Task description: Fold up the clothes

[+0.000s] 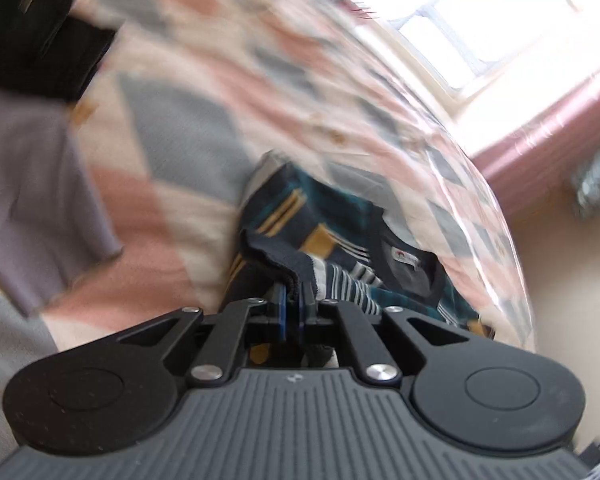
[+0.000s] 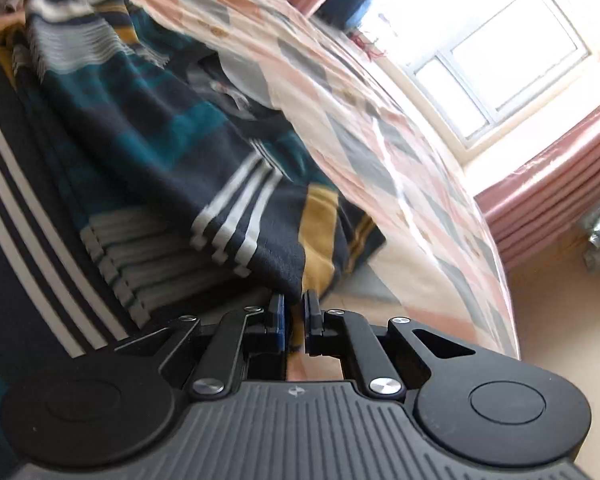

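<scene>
Both tongs, left tongs [image 1: 295, 300] and right tongs [image 2: 294, 308], pinch striped sweater [image 2: 188, 152] edges above bed [image 1: 172, 152]; thin bites—fabric may slip free mid-fold.

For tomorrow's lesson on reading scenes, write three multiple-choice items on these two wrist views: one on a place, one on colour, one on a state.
1. Where does the striped sweater lie?
A. on the patterned bedspread
B. on a wooden chair
C. inside a drawer

2. Which stripe colours show on the sweater's navy cloth?
A. red and purple
B. white, teal and mustard
C. orange only

3. How is the left gripper set?
A. wide open above the cloth
B. shut on nothing
C. shut on a fold of the sweater

Answers:
1 A, the pink, grey and cream bedspread spreads around and beyond the sweater in both views.
2 B, white bars, teal bands and mustard blocks cross the navy.
3 C, dark cloth is pinched between its fingers; the right gripper likewise grips an edge.
</scene>
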Available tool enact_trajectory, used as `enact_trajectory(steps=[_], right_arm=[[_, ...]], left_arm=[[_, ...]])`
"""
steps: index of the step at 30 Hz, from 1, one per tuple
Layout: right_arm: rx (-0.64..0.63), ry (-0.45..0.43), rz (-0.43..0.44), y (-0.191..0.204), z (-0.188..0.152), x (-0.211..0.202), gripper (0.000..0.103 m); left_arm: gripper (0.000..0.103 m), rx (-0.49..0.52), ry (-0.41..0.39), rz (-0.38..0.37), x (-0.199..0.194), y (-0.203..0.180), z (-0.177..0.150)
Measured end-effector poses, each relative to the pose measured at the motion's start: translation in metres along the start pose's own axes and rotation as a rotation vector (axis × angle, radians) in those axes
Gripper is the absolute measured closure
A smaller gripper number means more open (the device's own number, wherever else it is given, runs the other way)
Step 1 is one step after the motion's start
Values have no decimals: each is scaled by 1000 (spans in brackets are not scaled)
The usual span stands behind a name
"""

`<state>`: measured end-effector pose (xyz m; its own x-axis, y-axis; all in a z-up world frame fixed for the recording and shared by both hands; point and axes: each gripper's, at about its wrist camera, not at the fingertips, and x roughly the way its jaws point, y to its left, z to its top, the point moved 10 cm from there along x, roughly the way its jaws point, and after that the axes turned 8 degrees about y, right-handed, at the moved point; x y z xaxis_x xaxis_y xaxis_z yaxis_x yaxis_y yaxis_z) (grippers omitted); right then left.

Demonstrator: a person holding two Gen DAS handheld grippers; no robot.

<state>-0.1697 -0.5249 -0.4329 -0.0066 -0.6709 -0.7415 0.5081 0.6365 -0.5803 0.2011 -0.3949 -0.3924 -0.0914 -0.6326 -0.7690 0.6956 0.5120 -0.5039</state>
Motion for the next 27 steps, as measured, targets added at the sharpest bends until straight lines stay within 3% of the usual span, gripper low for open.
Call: enact_trajectory(steps=[2, 3, 7, 11, 13, 16, 19, 22, 24, 27], right_arm=[[61, 117, 48, 1, -20, 18, 101], [97, 132, 78, 0, -24, 21, 103], [185, 90, 142, -19, -15, 3, 100], [404, 7, 237, -60, 2, -17, 69], [523, -18, 329, -82, 16, -15, 68], [673, -82, 408, -115, 41, -4, 67], [664, -113, 443, -120, 70, 29, 69], [613, -15, 429, -106, 83, 87, 73], [613, 86, 424, -93, 72, 126, 78], [675, 83, 444, -96, 68, 124, 76]], left_arm=[[100, 27, 71, 39, 17, 3, -15], [100, 22, 90, 54, 25, 7, -20], [98, -16, 99, 57, 35, 15, -26], [95, -47, 79, 54, 22, 20, -21], [88, -55, 81, 64, 17, 24, -18], [88, -84, 64, 48, 12, 26, -10], [88, -74, 49, 49, 15, 23, -3], [88, -71, 62, 54, 25, 22, -3], [88, -61, 78, 67, 31, 22, -5], [87, -55, 90, 77, 32, 24, -7]])
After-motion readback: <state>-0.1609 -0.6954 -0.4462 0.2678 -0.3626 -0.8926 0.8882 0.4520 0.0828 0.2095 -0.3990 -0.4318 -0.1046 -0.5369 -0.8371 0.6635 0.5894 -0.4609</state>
